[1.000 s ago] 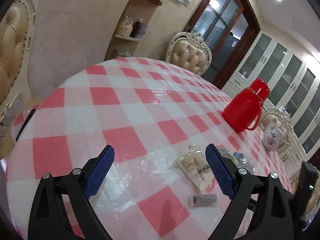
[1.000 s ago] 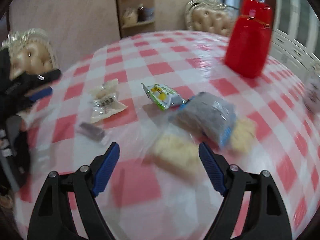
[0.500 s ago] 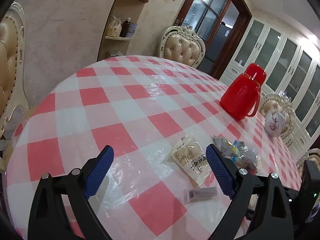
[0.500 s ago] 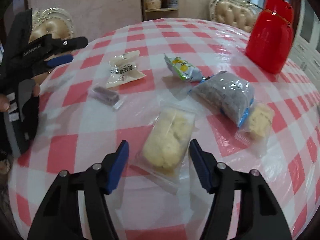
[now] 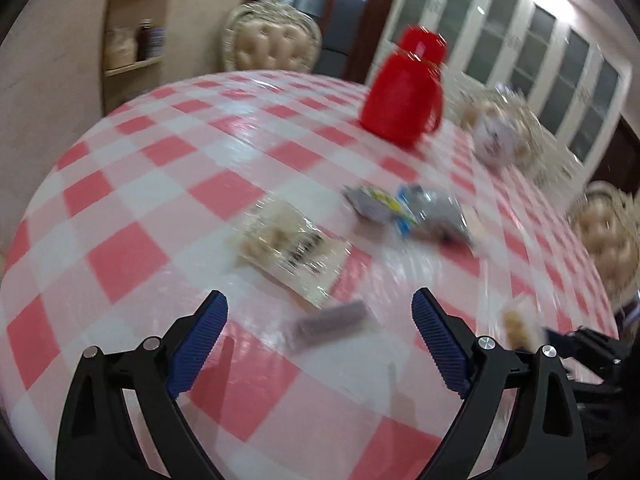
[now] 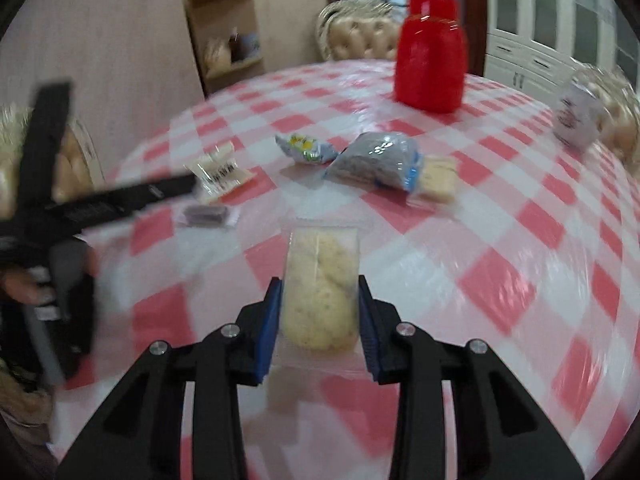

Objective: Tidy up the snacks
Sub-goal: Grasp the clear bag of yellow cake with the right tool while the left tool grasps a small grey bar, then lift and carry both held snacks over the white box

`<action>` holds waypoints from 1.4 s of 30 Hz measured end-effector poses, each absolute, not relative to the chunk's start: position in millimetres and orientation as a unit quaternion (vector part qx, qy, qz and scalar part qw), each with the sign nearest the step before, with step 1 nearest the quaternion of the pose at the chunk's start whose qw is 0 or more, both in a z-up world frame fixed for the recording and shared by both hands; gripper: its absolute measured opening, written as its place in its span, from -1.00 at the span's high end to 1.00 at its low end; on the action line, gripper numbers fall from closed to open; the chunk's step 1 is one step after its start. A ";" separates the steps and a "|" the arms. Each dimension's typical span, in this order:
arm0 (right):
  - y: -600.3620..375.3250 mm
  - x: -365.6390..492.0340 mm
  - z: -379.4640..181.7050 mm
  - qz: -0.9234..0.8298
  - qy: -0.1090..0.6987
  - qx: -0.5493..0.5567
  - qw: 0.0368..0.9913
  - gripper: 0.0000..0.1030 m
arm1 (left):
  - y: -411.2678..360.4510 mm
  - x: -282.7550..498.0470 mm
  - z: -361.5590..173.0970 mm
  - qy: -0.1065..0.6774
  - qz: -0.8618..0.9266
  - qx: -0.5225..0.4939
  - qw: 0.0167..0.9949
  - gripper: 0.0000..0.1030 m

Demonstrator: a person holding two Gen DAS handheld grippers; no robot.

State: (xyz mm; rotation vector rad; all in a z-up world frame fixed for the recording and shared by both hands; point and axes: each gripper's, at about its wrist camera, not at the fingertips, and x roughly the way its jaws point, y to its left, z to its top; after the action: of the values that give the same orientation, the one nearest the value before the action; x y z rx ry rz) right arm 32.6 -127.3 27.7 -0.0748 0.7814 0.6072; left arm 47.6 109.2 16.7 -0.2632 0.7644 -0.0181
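My right gripper point(image 6: 319, 300) is shut on a clear packet of pale yellow cake point(image 6: 320, 288) and holds it above the checked table point(image 6: 500, 240). Beyond it lie a grey-blue bag point(image 6: 374, 162), a green-yellow packet point(image 6: 306, 148), a small yellow cake packet point(image 6: 436, 178), a white labelled packet point(image 6: 220, 172) and a small dark bar point(image 6: 206, 215). My left gripper point(image 5: 320, 316) is open and empty above the table, with the dark bar point(image 5: 330, 322) lying between its fingers and the white labelled packet point(image 5: 294, 246) just beyond. It also shows at the left of the right wrist view point(image 6: 100, 200).
A red jug point(image 6: 430, 52) stands at the back of the round table, with a white teapot point(image 6: 576, 118) to its right. Padded chairs point(image 5: 272, 44) ring the table. A wall shelf point(image 6: 224, 36) stands behind, white cabinets point(image 5: 540, 52) at the right.
My right gripper has closed on the yellow cake packet and lifted it off the table. My left gripper has swung right and nearer the snacks, staying open.
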 end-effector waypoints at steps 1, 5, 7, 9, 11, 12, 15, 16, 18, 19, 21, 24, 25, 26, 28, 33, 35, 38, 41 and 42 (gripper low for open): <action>-134.4 27.5 28.3 0.292 0.371 -0.016 0.881 0.30 | 109.0 49.6 14.8 0.378 -0.015 -0.128 0.917 -0.74; -148.6 23.0 27.6 0.279 0.370 0.012 0.886 0.29 | 106.3 64.7 5.7 0.426 -0.038 -0.090 0.899 -0.74; -151.3 25.4 29.5 0.272 0.366 0.010 0.890 0.29 | 103.3 67.7 2.5 0.439 -0.069 -0.087 0.892 -0.74; -155.7 25.8 30.9 0.268 0.363 0.015 0.892 0.29 | 90.1 63.5 4.1 0.437 -0.110 -0.067 0.890 -0.74; -158.2 24.9 32.8 0.270 0.359 0.020 0.893 0.29 | 73.8 55.2 5.2 0.436 -0.148 -0.050 0.886 -0.74; -159.5 24.2 34.2 0.269 0.356 0.022 0.895 0.29 | 61.6 48.9 5.6 0.436 -0.167 -0.033 0.884 -0.74; -162.8 24.0 35.3 0.266 0.355 0.026 0.896 0.29 | 40.7 41.0 7.1 0.433 -0.167 0.008 0.886 -0.74; -163.9 23.8 35.1 0.265 0.356 0.026 0.896 0.29 | 38.2 42.0 7.8 0.432 -0.161 0.015 0.887 -0.74; -164.1 23.9 34.7 0.261 0.356 0.026 0.897 0.29 | 35.6 48.3 9.6 0.431 -0.135 0.030 0.891 -0.74; -164.3 23.9 34.5 0.261 0.355 0.025 0.897 0.29 | 35.7 52.1 10.5 0.433 -0.128 0.035 0.892 -0.74; -164.4 23.3 34.4 0.259 0.355 0.025 0.898 0.29 | 33.8 61.4 9.9 0.442 -0.133 0.039 0.886 -0.67; -165.3 23.7 34.1 0.256 0.357 0.027 0.898 0.29 | 31.6 73.9 3.6 0.461 -0.141 0.062 0.874 0.23; -165.8 23.9 34.1 0.256 0.357 0.027 0.898 0.29 | 30.6 74.6 3.4 0.456 -0.139 0.073 0.876 0.32; -166.2 24.2 34.4 0.256 0.357 0.028 0.898 0.29 | 29.1 73.0 3.5 0.454 -0.153 0.079 0.874 0.49; -166.4 23.7 35.0 0.256 0.356 0.028 0.898 0.29 | 27.6 68.3 3.9 0.454 -0.161 0.085 0.872 0.68; -162.6 22.4 35.2 0.260 0.355 0.019 0.898 0.29 | 22.4 55.3 3.4 0.443 -0.124 0.099 0.882 0.69; -161.8 22.7 34.4 0.260 0.356 0.017 0.897 0.29 | 20.3 56.0 4.0 0.445 -0.117 0.104 0.882 0.67; -162.7 23.5 33.8 0.259 0.358 0.017 0.897 0.29 | 20.9 64.0 5.6 0.452 -0.104 0.103 0.880 0.46; -162.6 24.0 33.4 0.261 0.358 0.016 0.897 0.29 | 21.6 67.4 5.7 0.456 -0.110 0.095 0.878 0.55; -162.8 24.4 33.4 0.261 0.358 0.015 0.897 0.29 | 20.5 66.2 5.8 0.456 -0.116 0.097 0.877 0.68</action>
State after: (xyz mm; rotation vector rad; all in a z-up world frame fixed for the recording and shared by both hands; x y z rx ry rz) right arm 24.4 -162.8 33.4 0.0315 0.7417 0.5398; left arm 66.2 20.5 5.8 0.2019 0.9507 -0.2410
